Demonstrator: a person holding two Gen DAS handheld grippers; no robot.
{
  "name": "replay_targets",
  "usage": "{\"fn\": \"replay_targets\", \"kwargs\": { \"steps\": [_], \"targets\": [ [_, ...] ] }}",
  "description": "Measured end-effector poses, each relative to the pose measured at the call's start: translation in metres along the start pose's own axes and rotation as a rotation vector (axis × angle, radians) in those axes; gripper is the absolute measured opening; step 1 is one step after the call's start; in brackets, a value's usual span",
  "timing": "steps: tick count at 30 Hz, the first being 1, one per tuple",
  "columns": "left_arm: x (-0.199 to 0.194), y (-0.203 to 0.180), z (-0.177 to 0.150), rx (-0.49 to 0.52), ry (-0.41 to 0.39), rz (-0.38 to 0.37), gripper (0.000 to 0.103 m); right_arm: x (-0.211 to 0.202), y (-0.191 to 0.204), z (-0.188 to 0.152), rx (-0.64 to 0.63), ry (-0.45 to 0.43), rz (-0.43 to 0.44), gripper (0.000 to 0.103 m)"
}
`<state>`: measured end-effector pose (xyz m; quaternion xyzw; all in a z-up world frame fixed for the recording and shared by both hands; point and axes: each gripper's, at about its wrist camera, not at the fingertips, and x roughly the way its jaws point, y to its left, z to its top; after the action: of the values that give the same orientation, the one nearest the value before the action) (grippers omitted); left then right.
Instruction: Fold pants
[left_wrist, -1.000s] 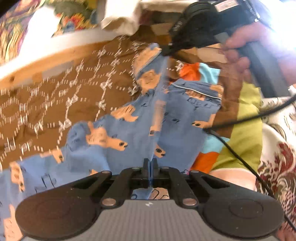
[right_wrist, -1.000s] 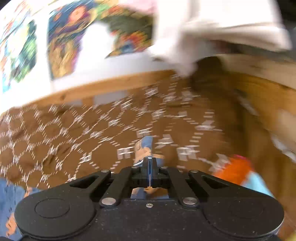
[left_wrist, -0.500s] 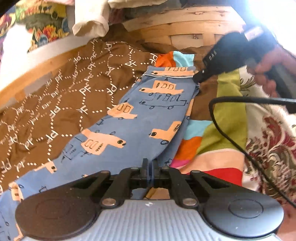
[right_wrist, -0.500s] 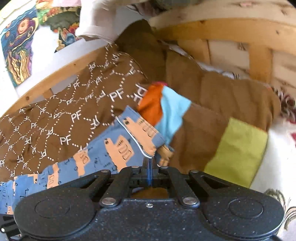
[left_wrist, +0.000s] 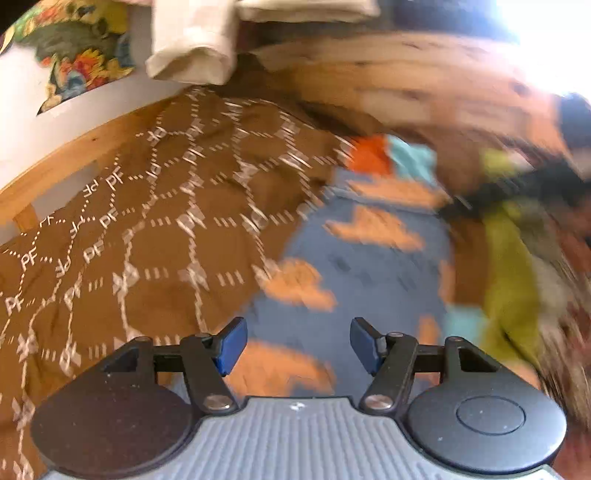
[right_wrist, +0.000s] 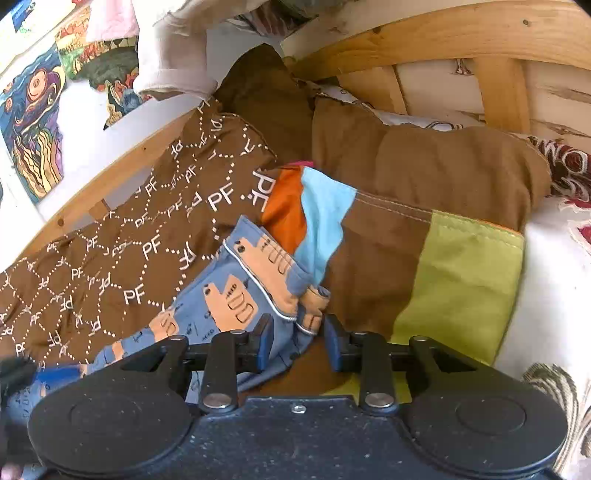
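The blue pants (right_wrist: 225, 299) with orange car prints lie flat on a brown "PF" quilt (right_wrist: 110, 258). Their hemmed end rests against a patchwork blanket (right_wrist: 458, 273). My right gripper (right_wrist: 298, 341) hovers at that end, its jaws opening. A corner of the fabric lies loose between the pads (right_wrist: 264, 339), which do not press on it. In the blurred left wrist view my left gripper (left_wrist: 297, 347) is above the pants (left_wrist: 362, 280) with jaws opening wide and nothing between them. The dark blur at the right edge is the right gripper (left_wrist: 524, 184).
A wooden bed frame (right_wrist: 461, 40) with slats runs along the back and left. Pale cloth (right_wrist: 173, 62) hangs over the rail, near colourful wall pictures (right_wrist: 33, 122). A white patterned sheet (right_wrist: 554, 280) lies to the right of the patchwork blanket.
Both grippers held the pants up, laid them flat on the quilt, then let go. Their jaws now stand apart. The left gripper has pulled back and the view has blurred.
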<state>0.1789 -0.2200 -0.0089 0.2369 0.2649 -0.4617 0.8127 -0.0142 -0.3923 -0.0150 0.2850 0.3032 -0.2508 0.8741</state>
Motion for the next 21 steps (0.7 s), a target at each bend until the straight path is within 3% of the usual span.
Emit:
{"fn": "replay_targets", "kwargs": {
  "steps": [3, 5, 7, 12, 14, 16, 18, 21],
  "targets": [
    [0.035, 0.008, 0.036, -0.017, -0.021, 0.007, 0.068, -0.003, 0.001, 0.001, 0.016, -0.003, 0.013, 0.038],
    [0.054, 0.007, 0.055, -0.013, -0.035, -0.03, 0.074, -0.007, 0.003, -0.001, 0.011, -0.01, 0.015, 0.045],
    [0.07, 0.003, 0.071, -0.01, -0.051, -0.08, 0.09, -0.009, 0.005, -0.001, -0.006, -0.01, 0.031, 0.056],
    [0.105, -0.013, 0.091, 0.018, -0.058, -0.162, 0.092, -0.005, 0.006, 0.002, -0.042, -0.022, 0.068, 0.063],
    [0.115, -0.013, 0.094, 0.005, -0.04, -0.191, 0.088, -0.002, 0.002, 0.005, -0.024, -0.016, 0.091, 0.063],
    [0.125, -0.01, 0.097, -0.025, -0.014, -0.219, 0.068, 0.001, 0.001, 0.007, -0.023, -0.018, 0.097, 0.06],
    [0.133, -0.006, 0.098, -0.055, 0.009, -0.225, 0.053, 0.002, 0.0, 0.007, -0.03, -0.019, 0.089, 0.049],
    [0.14, -0.004, 0.097, -0.084, 0.022, -0.258, 0.036, 0.0, -0.002, 0.007, -0.013, -0.032, 0.071, 0.038]
  ]
}}
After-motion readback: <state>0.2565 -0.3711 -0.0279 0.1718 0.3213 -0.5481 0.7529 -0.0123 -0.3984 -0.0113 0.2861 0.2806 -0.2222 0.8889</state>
